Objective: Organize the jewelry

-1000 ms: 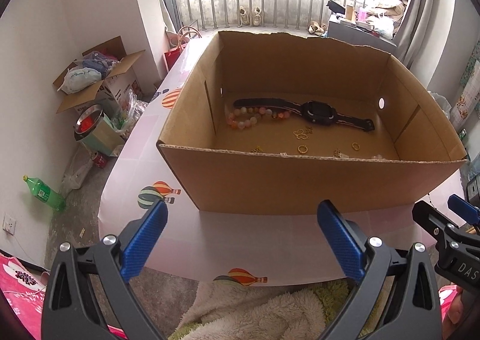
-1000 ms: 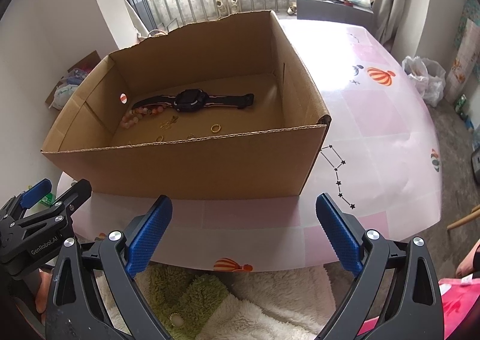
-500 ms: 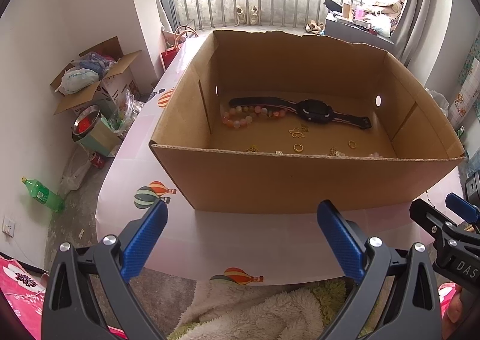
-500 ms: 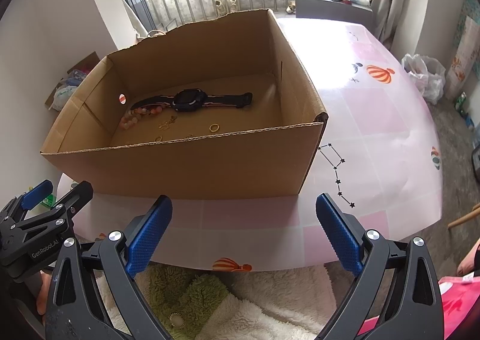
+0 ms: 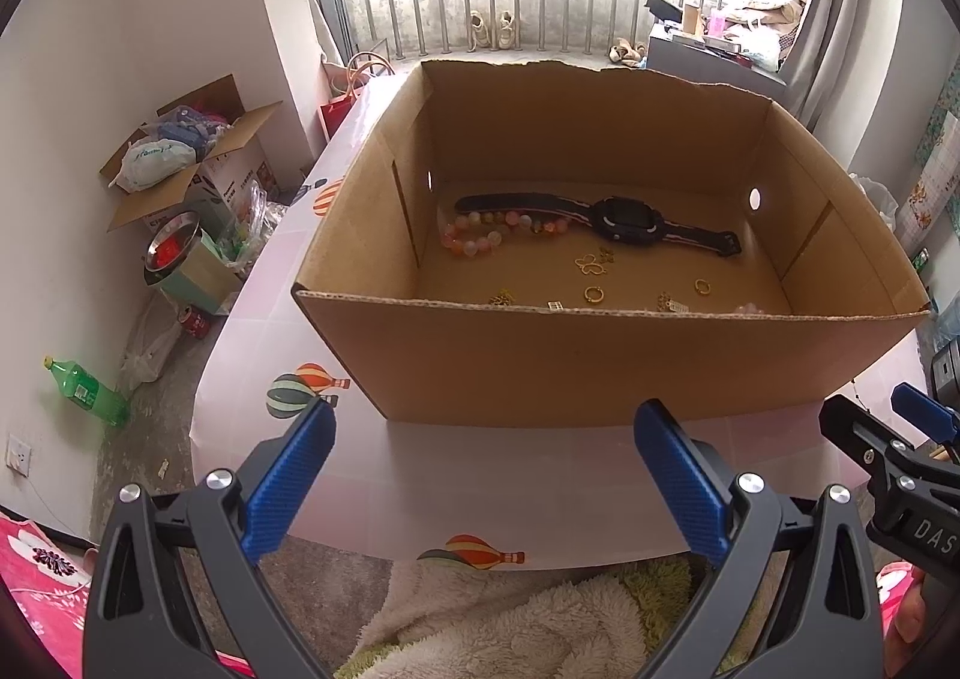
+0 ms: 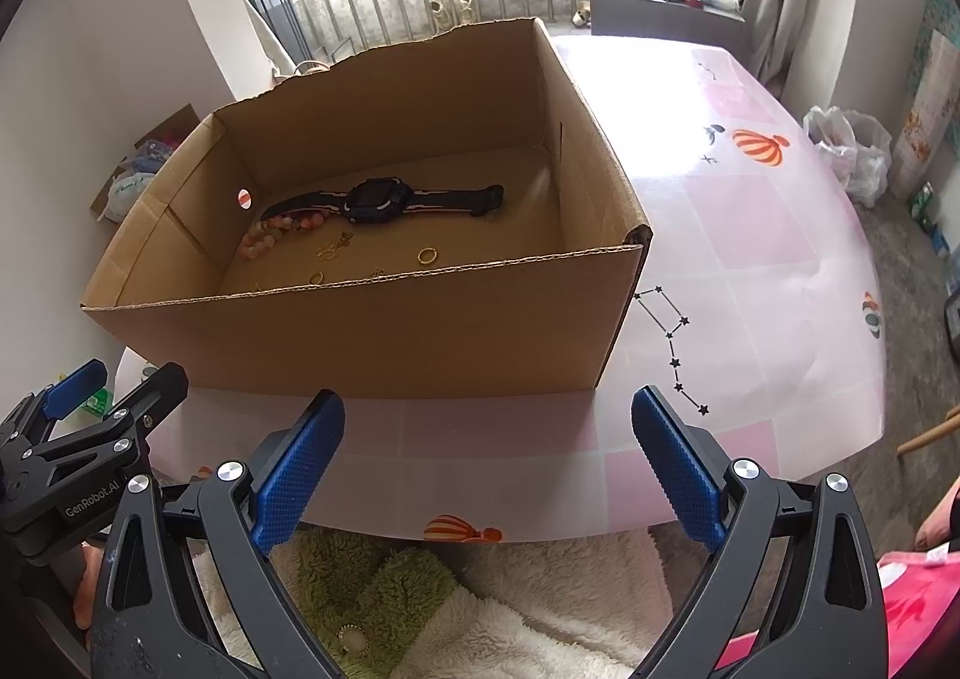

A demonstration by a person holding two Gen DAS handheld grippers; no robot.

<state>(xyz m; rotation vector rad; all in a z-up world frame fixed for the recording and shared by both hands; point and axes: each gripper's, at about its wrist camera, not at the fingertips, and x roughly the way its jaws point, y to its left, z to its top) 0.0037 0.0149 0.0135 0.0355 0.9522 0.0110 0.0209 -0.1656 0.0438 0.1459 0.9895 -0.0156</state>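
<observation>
- Cardboard makes up the open box (image 5: 600,361) that stands on the pink table (image 6: 750,283), whose cover is printed with hot-air balloons.
- On the box floor a black watch (image 5: 627,222) lies stretched out flat toward the far wall, strap ends pointing left and right.
- A bead bracelet (image 5: 480,235) of pink and orange beads lies just in front of the watch's left strap, seemingly touching it.
- Several small gold pieces are scattered nearer the front wall: a gold ring (image 5: 594,293), a second ring (image 5: 702,286) to its right, and a butterfly-shaped charm (image 5: 591,264) between the rings and the watch.
- The left gripper (image 5: 480,475) hovers over the near table edge, short of the box's front wall, its blue-padded fingers (image 5: 288,481) spread wide apart with nothing between them.
- The right gripper (image 6: 486,463) hangs beside it at the same edge, likewise spread wide and holding nothing.
- Below the table edge a fluffy white and green blanket (image 6: 480,607) shows.
- On the floor to the left sit another open carton of clutter (image 5: 186,151) and a green bottle (image 5: 84,391).
</observation>
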